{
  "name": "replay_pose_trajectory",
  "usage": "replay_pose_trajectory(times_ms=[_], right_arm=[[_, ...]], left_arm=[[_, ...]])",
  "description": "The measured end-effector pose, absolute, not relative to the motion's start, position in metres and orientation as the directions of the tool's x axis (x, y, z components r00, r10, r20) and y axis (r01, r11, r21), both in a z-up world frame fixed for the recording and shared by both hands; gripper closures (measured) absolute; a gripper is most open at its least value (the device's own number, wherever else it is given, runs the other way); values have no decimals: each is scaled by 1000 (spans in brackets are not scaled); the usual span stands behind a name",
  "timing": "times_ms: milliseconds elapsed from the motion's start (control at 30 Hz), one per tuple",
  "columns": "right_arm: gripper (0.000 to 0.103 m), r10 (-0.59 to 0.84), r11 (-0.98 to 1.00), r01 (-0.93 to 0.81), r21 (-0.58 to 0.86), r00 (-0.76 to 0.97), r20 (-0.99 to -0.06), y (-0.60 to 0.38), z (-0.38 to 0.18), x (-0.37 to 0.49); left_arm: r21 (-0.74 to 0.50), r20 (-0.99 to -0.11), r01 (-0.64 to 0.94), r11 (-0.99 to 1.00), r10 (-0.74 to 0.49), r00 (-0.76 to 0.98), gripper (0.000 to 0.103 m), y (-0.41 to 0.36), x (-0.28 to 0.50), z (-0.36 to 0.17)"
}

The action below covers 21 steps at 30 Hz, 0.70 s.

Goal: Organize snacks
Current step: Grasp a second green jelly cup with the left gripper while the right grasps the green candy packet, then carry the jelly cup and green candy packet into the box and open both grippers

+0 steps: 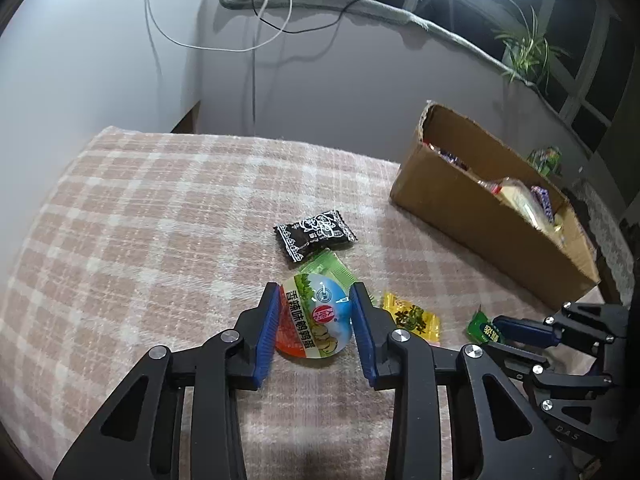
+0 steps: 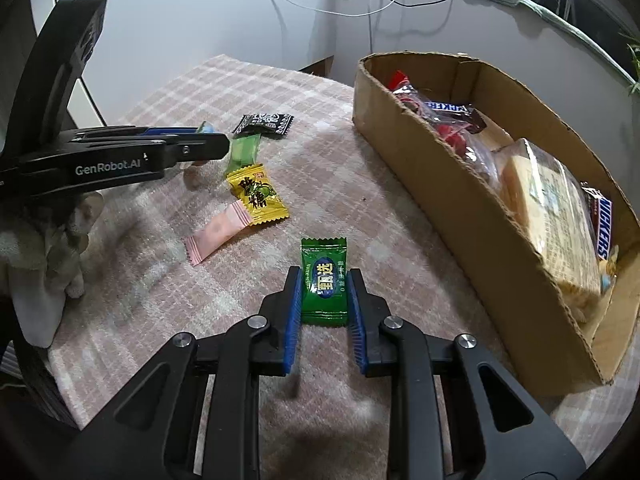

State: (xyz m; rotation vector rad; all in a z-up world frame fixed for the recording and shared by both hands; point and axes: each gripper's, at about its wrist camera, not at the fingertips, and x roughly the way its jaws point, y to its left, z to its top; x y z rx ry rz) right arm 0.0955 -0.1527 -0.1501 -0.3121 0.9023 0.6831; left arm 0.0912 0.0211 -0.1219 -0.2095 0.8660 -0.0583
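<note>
The right gripper (image 2: 325,312) is clenched on a green candy (image 2: 325,280): its blue pads press the wrapper's two long sides, and the candy lies flat on the checked pink blanket (image 2: 360,184) that covers the table, near the long side wall of the cardboard box (image 2: 472,224). The left gripper (image 1: 314,320) has its blue pads against both sides of a round snack pack (image 1: 316,320) with a blue, green and orange printed lid, grasping it just above the blanket.

Between the two grippers, in the right wrist view, a pink sachet (image 2: 218,236) lies flat with one end tucked under a yellow candy (image 2: 258,194). Just beyond the yellow candy is a pale green packet (image 2: 244,152), partly under the left gripper's tip, and beyond that a black packet (image 2: 266,124) with white print, the farthest loose snack on the blanket.

The cardboard box stands open on the right part of the table, running from the near edge toward the far one. Inside it lie a large clear bag of pale biscuits (image 2: 552,216), Snickers bars (image 2: 452,109) and a clear bag of red sweets (image 2: 448,132).

A gloved hand (image 2: 44,240) grips the left gripper's handle at the left edge of the right wrist view.
</note>
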Motion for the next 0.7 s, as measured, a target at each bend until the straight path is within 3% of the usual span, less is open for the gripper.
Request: replay_pose_trajectory(times_ms=[700], right_arm=[[80, 453, 795, -605, 32, 558, -695, -200, -73, 103]], left_arm=[[-219, -671, 52, 974, -189, 717, 70, -7, 86, -70]])
